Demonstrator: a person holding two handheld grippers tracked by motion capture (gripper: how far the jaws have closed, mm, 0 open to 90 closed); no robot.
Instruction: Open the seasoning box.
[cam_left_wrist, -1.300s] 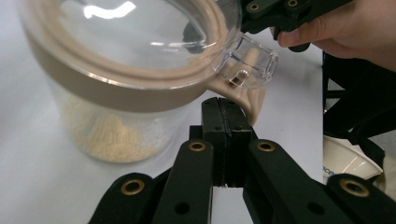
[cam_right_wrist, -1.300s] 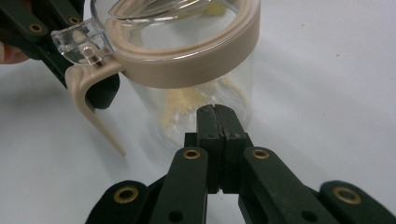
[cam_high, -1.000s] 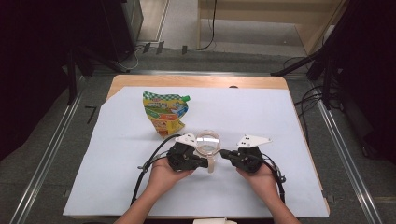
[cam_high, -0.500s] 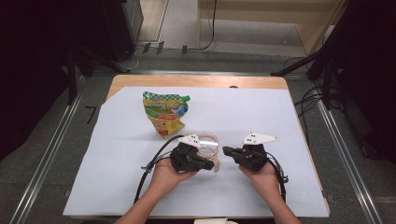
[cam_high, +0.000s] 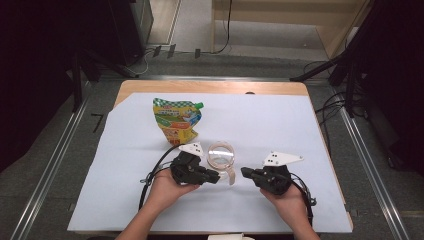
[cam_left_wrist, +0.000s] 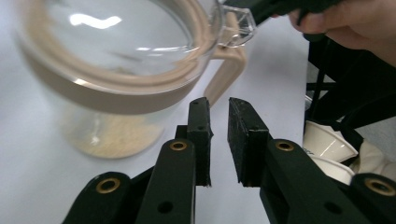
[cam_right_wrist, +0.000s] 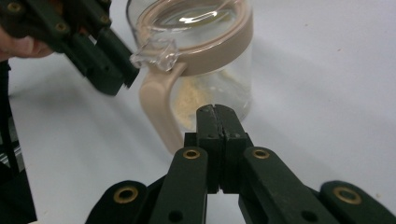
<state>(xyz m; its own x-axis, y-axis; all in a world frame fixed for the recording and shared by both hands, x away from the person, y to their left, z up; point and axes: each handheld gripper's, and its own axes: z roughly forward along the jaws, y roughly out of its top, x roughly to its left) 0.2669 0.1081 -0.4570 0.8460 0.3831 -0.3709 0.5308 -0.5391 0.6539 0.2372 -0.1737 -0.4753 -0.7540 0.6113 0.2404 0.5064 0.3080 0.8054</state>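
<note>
Left tool (cam_high: 216, 177) now slightly open at jar (cam_high: 221, 156) handle's 9 o'clock, holding nothing; right tool (cam_high: 246, 172) closed, empty, backed off.

A lab-style recording bay: a white-covered table (cam_high: 280, 125) stands between floor rails (cam_high: 50, 170), with trailing cables (cam_high: 227, 30) and dark equipment stands (cam_high: 350, 60).

The left gripper (cam_high: 216, 176) was drawn back off the jar (cam_high: 221, 156) toward its handle (cam_high: 231, 176), jaws slightly parted, and the right gripper (cam_high: 245, 171) was pulled away rightward, jaws pressed together.
</note>
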